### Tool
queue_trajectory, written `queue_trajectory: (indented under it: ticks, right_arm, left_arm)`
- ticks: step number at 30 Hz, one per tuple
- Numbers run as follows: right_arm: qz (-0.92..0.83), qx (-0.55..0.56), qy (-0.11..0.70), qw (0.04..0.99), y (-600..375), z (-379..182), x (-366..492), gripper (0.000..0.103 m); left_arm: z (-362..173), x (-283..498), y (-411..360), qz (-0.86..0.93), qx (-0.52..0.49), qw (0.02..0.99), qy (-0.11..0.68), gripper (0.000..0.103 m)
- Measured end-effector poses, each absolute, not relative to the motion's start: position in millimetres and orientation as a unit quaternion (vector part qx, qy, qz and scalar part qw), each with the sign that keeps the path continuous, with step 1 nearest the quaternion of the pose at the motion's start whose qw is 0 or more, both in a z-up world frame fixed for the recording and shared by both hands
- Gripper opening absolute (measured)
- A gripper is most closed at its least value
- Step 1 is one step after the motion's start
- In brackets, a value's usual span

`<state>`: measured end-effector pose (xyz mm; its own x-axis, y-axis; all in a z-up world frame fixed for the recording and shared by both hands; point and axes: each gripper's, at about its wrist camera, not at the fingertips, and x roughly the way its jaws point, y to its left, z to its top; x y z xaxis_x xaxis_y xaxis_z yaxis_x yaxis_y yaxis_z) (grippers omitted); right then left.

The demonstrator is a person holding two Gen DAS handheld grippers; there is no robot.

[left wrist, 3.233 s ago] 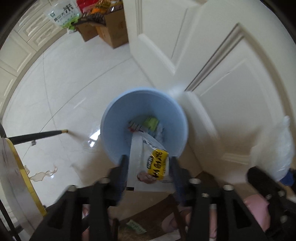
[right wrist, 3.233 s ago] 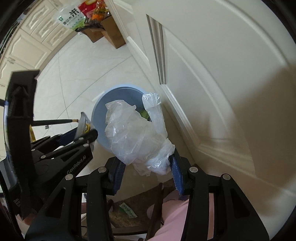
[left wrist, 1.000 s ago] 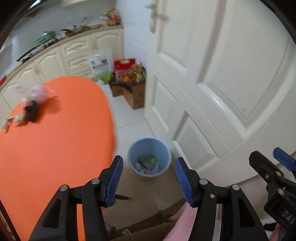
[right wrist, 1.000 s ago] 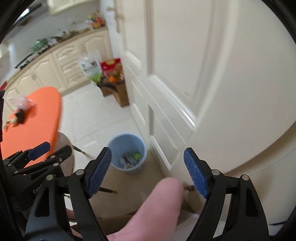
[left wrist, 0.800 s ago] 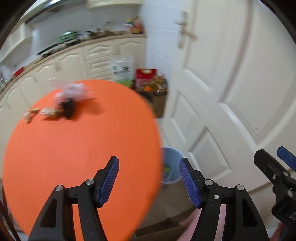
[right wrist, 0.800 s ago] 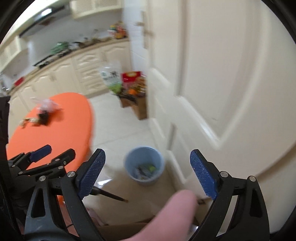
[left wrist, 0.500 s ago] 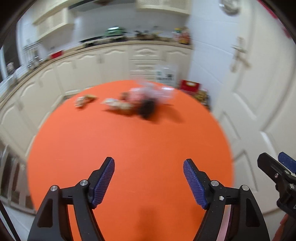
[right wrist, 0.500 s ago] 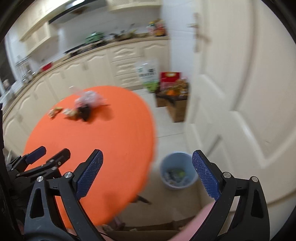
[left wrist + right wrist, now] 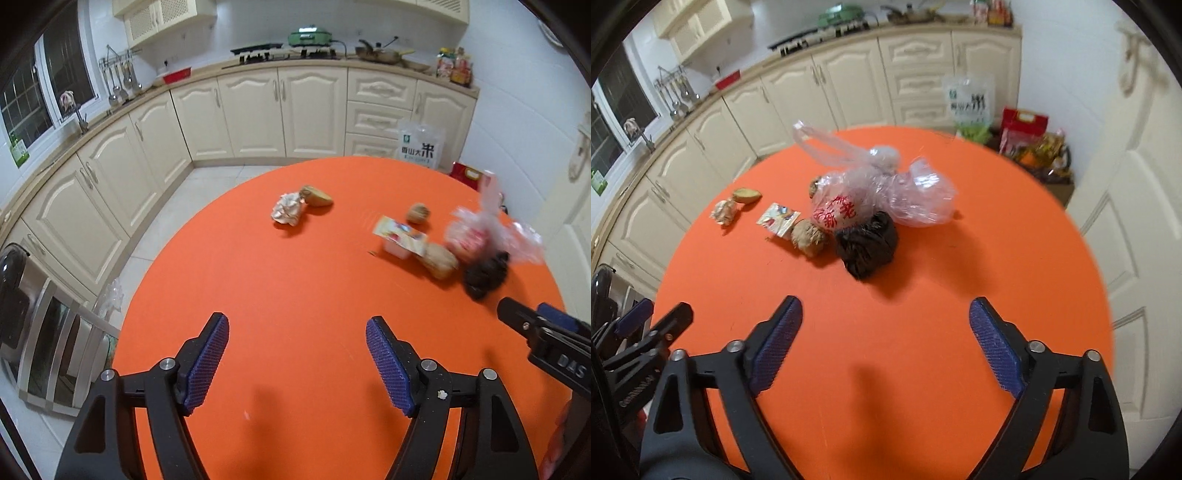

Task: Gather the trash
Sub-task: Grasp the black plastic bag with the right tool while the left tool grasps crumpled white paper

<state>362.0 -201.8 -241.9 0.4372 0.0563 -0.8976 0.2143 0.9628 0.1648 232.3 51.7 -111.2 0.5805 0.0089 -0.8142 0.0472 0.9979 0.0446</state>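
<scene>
Step in hand: I judge I'm between pickups, both grippers over the orange table (image 9: 960, 295) with nothing in them, lining up on the next trash.
Trash, where: a heap at the far middle of the table in the right view: clear plastic bag (image 9: 882, 188) with red print, black bag (image 9: 868, 247) touching its near side, brown lump (image 9: 809, 236) just left of that, small snack wrapper (image 9: 777, 218) beside it.
Farther left: crumpled paper (image 9: 286, 208) and a brown scrap (image 9: 316, 195), apart from the heap.
Left gripper (image 9: 297, 363): wide open, nothing between the pads, above bare table.
Right gripper (image 9: 884, 347): jaws have just been closing a little, yet spread wide; empty, touching nothing.
Next move, my guess: right reaches far for the black bag or clear bag; left goes for the crumpled paper.
Caution: the thin bag may slip; pinch a bunched fold.
</scene>
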Motion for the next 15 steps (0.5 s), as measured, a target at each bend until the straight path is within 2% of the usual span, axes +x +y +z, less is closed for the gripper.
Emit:
queue_trajectory:
  ticks: [1, 6, 7, 9, 13, 15]
  right_arm:
    - [-0.049, 0.132, 0.534, 0.833, -203, -248, 368, 0.077]
    - [-0.044, 0.155, 0.549, 0.82, -206, -265, 390, 0.077]
    - [-0.045, 0.156, 0.548, 0.82, -208, -265, 391, 0.074]
    - [-0.052, 0.147, 0.543, 0.825, -207, -266, 393, 0.06]
    - [-0.043, 0.156, 0.546, 0.822, -205, -264, 394, 0.023]
    - [-0.04, 0.156, 0.543, 0.824, -205, -263, 393, 0.021]
  left_arm:
    - [-110, 244, 53, -0.008, 0.031, 0.888, 0.459, 0.072]
    - [-111, 285, 49, 0.005, 0.042, 0.882, 0.47, 0.072]
    - [-112, 300, 46, 0.002, 0.042, 0.881, 0.472, 0.072]
    - [-115, 321, 47, -0.004, 0.039, 0.878, 0.477, 0.072]
    - [-126, 368, 50, -0.007, 0.039, 0.875, 0.483, 0.072]
    - [-133, 390, 45, -0.008, 0.038, 0.875, 0.482, 0.072]
